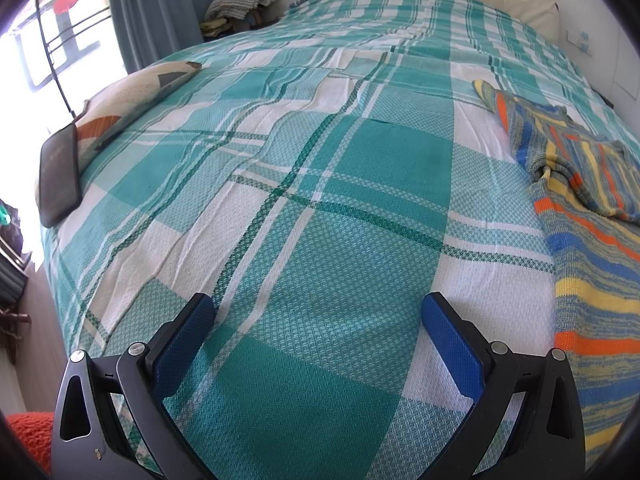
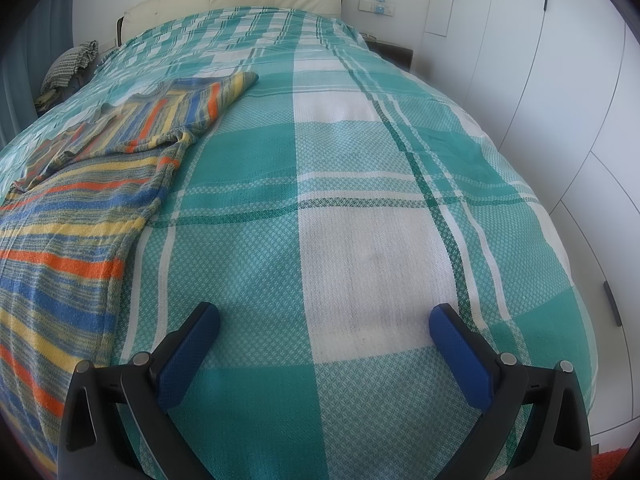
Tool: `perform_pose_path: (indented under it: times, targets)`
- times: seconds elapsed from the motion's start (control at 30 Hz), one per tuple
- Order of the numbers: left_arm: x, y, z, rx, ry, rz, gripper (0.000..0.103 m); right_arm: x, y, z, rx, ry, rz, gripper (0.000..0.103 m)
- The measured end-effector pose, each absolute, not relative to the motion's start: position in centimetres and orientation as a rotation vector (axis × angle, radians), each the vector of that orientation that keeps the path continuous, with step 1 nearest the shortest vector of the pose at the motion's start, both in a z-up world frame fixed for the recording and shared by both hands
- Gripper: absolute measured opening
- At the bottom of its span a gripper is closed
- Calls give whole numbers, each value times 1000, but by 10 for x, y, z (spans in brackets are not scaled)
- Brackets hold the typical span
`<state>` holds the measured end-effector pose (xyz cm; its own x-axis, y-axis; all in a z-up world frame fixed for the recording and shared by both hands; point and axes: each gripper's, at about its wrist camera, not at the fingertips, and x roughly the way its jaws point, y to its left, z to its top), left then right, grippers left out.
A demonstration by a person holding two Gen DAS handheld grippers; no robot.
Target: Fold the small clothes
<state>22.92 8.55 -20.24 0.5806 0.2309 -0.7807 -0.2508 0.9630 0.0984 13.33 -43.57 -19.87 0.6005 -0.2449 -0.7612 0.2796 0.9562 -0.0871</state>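
Observation:
A small striped knit sweater (image 1: 588,208) in blue, yellow, orange and grey lies spread on the teal plaid bedspread (image 1: 320,160), at the right edge of the left wrist view. It also shows at the left of the right wrist view (image 2: 80,208), one sleeve reaching toward the headboard. My left gripper (image 1: 318,310) is open and empty over the bedspread, left of the sweater. My right gripper (image 2: 324,320) is open and empty over the bedspread (image 2: 360,200), right of the sweater. Neither touches the sweater.
A patterned pillow (image 1: 120,108) and a dark flat tablet (image 1: 60,176) lie at the bed's left edge. Folded cloths (image 1: 244,0) are piled beside the headboard. White wardrobe doors (image 2: 560,80) run along the bed's right side. A window (image 1: 52,36) is at the left.

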Motion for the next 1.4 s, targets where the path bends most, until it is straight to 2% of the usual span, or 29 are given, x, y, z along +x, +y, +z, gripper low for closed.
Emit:
perform_pose_path:
  times: [0.23, 0.33, 0.47, 0.57, 0.67, 0.8, 0.83, 0.87, 0.9, 1.0, 1.03, 1.07, 1.1, 1.13, 1.17, 1.4]
  targets:
    - [229, 87, -202, -31, 917, 276, 103, 133, -436, -199, 45, 876, -303, 103]
    - [230, 92, -192, -56, 1041, 194, 102, 137, -440, -196, 54, 906, -278, 103]
    - [200, 88, -172, -103, 1245, -24, 101, 141, -459, -167, 133, 1055, -161, 98]
    - [158, 68, -175, -105, 1386, -197, 101, 127, -462, -143, 271, 1177, 8, 98]
    - [130, 43, -187, 36, 1452, -264, 101, 106, -439, -148, 347, 1404, 240, 95]
    - [123, 31, -213, 133, 1548, -272, 99, 83, -403, -170, 309, 1563, 357, 90]
    - [123, 31, -219, 120, 1573, -286, 95, 80, -395, -178, 310, 1586, 369, 87]
    - [123, 32, -224, 111, 1595, -297, 86, 80, -388, -186, 304, 1598, 380, 85]
    - [124, 34, -229, 110, 1616, -296, 82, 80, -382, -192, 296, 1604, 383, 84]
    - [130, 42, -240, 107, 1656, -275, 61, 80, -375, -208, 297, 1613, 360, 81]
    - [133, 46, -241, 91, 1669, -268, 45, 80, -375, -210, 295, 1614, 352, 75]
    - [135, 51, -242, 65, 1678, -268, 30, 79, -375, -211, 290, 1613, 346, 65]
    - [138, 56, -242, 39, 1683, -272, 25, 78, -378, -209, 288, 1606, 337, 53]
    - [140, 60, -241, 23, 1680, -272, 15, 77, -380, -207, 296, 1597, 334, 17]
    - [142, 63, -238, 12, 1675, -274, 7, 75, -384, -205, 312, 1590, 335, 6]
    - [149, 89, -191, -71, 1621, -371, 2, 69, -396, -172, 402, 1526, 369, 6]
